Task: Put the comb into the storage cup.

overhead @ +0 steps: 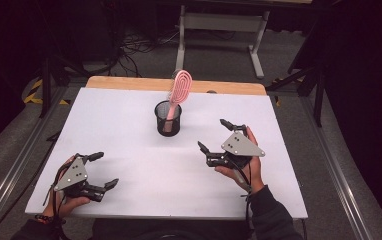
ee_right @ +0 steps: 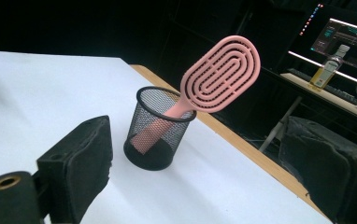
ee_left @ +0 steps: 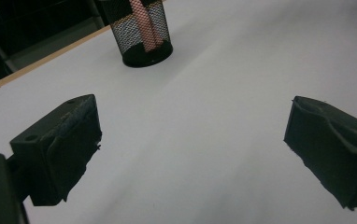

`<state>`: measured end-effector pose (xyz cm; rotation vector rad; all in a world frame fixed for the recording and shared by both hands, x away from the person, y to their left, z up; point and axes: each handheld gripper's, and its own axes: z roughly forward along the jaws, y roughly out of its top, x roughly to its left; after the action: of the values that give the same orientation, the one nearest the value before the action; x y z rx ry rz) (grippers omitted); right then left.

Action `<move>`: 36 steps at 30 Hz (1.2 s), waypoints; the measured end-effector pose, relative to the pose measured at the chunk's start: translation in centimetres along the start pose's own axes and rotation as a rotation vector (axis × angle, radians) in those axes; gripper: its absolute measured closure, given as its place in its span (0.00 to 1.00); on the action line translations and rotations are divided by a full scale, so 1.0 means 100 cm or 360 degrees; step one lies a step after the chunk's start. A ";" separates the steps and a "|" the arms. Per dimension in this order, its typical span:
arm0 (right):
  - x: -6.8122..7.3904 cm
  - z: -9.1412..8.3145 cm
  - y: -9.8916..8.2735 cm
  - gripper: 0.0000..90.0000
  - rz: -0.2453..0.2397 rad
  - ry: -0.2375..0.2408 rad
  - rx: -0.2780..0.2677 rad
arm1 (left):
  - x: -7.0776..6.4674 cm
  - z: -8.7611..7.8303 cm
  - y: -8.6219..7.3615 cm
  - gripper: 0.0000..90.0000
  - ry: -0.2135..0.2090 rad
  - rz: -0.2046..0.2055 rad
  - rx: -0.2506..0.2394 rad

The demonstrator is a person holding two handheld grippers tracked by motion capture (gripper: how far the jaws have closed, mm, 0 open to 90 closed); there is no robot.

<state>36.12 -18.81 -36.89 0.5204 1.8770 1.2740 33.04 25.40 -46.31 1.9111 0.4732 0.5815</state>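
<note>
The pink hairbrush (overhead: 179,90) stood handle-down, leaning in the mesh cup (overhead: 168,120), nearer the empty, spread right gripper (overhead: 221,136) than the likewise spread left gripper (overhead: 105,170).

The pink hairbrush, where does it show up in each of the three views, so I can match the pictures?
High view: the pink hairbrush stands handle-down in the mesh cup, at centre, toward the table's far edge.
Left gripper view: top edge, just its handle behind the mesh.
Right gripper view: centre, its oval head leaning right above the rim.
Shared landmark: the mesh cup.
</note>
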 end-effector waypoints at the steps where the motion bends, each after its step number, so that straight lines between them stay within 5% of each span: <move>1: 0.000 -0.001 -0.001 0.12 0.0001 -0.0002 0.0000 | 0.000 0.000 0.000 0.05 0.0000 0.0000 0.0001; 36: 0.010 -0.021 -0.028 0.11 -0.0078 0.0002 0.0082 | -0.001 0.000 0.000 0.05 0.0003 0.0012 0.0007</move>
<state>34.11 -20.44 -39.43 0.4976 1.9161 1.1967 32.99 25.34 -46.29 1.9173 0.4691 0.5872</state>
